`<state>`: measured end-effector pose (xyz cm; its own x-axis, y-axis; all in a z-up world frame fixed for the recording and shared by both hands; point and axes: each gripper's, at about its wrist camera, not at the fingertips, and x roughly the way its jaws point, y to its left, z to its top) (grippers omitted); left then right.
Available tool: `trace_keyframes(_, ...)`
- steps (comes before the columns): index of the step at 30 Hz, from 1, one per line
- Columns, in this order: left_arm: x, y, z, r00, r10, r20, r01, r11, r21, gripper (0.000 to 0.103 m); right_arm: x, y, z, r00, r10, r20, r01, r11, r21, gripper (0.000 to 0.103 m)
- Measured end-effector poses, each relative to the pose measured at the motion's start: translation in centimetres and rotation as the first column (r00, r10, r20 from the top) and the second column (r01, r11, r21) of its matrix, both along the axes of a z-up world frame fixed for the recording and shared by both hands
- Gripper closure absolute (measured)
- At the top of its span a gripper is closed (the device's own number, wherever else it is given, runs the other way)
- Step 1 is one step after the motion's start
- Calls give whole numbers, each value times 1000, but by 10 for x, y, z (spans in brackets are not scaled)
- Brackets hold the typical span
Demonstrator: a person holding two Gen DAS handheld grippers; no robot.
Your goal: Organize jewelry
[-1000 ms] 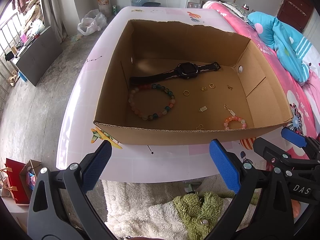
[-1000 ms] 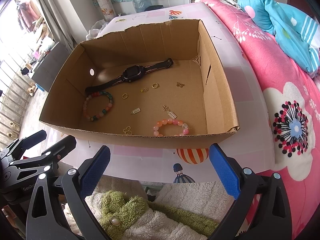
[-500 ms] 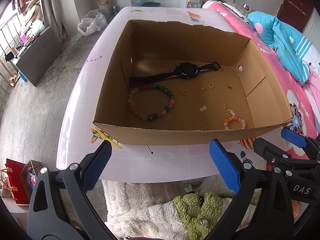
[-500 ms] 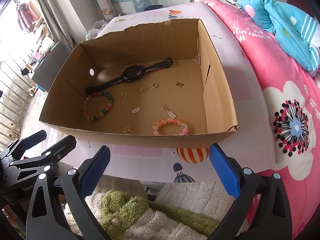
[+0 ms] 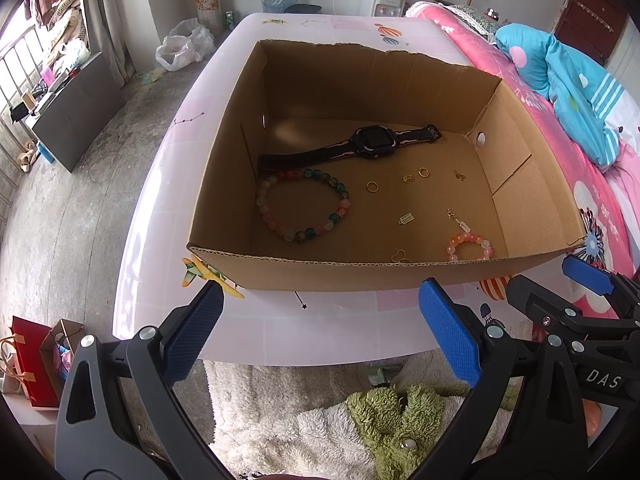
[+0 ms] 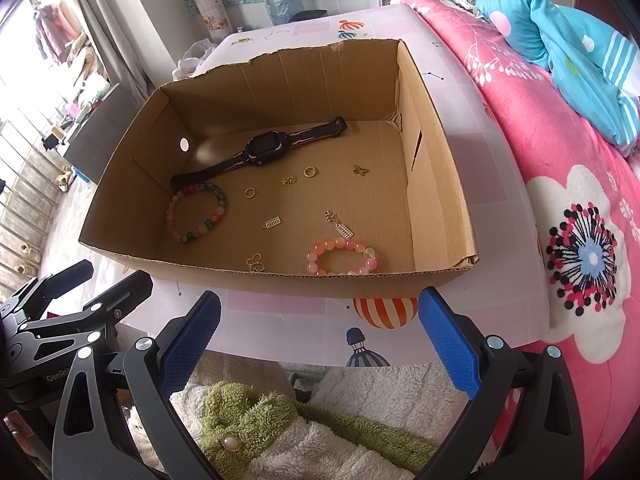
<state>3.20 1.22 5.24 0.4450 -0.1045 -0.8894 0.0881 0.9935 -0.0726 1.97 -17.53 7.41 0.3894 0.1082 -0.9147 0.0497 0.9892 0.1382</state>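
An open cardboard box (image 5: 224, 184) (image 6: 440, 184) sits on a pale pink table (image 5: 168, 208). Inside lie a black watch (image 5: 372, 145) (image 6: 266, 150), a multicoloured bead bracelet (image 5: 265, 204) (image 6: 171, 210), a small pink bead bracelet (image 5: 469, 242) (image 6: 342, 245), gold rings (image 5: 372, 187) (image 6: 310, 171) and several small gold charms (image 5: 406, 219) (image 6: 273, 222). My left gripper (image 5: 320, 332) hangs open in front of the box's near wall, holding nothing. My right gripper (image 6: 320, 332) is open too, just before the same wall, to the right of the left one.
A bed with a pink flowered cover (image 6: 580, 208) and a blue blanket (image 5: 580, 92) borders the table's right side. Fluffy white and green fabric (image 6: 280, 424) lies below the grippers. Red bags (image 5: 28, 360) stand on the floor at left.
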Motion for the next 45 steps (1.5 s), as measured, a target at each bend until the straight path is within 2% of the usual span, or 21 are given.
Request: trace_keyframes(45,2,-3,-1,1000,3,-5,-3,1000,8,8,2,-2,0,1000,1,-4,-1,1000,6,7)
